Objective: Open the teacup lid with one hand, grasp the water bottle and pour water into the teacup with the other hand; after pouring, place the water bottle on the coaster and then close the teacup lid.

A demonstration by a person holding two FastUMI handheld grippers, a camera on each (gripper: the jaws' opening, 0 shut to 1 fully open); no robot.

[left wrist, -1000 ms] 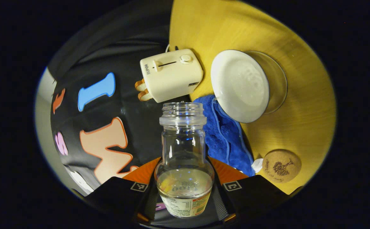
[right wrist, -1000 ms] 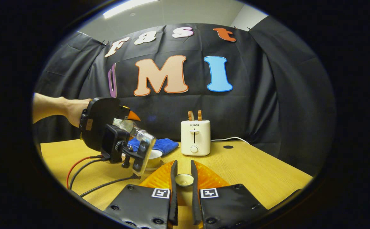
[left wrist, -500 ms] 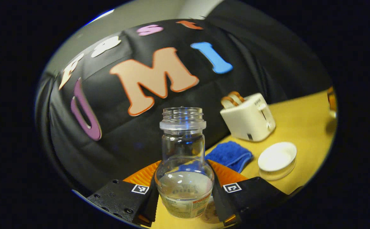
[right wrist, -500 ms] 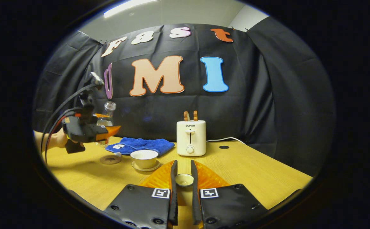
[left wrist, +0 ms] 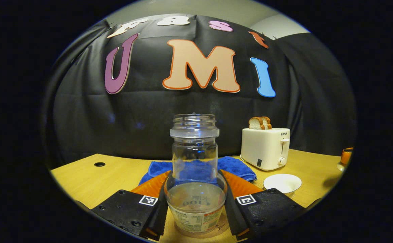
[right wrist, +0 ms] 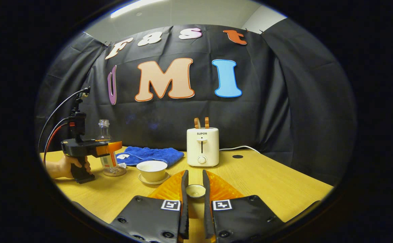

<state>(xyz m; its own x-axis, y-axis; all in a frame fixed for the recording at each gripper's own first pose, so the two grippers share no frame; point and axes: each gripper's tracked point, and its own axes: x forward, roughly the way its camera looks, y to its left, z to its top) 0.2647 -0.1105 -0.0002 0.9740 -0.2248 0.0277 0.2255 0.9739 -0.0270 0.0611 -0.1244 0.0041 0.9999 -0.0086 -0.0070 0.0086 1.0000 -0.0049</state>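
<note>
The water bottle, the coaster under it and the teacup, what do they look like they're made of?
Water bottle: clear and glossy, glass or hard plastic; the cloth shows through it. Coaster: matte speckled tan, probably cork. Teacup: smooth, glossy off-white, likely glazed ceramic or porcelain.

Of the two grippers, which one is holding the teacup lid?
The right gripper: its fingers pinch the small round lid, while the left gripper grips the water bottle.

Water bottle (left wrist: 194, 168): 1
Teacup (right wrist: 152, 169): 1
Saucer (right wrist: 151, 180): 1
Teacup lid (right wrist: 195, 191): 1
Coaster (right wrist: 115, 172): 1
Toaster (right wrist: 202, 146): 1
Bread slices (left wrist: 260, 123): 2
Blue towel (right wrist: 149, 155): 1
Claws: left claw (left wrist: 195, 202), right claw (right wrist: 193, 202), 2 total
Tabletop (right wrist: 267, 182): 1
</note>
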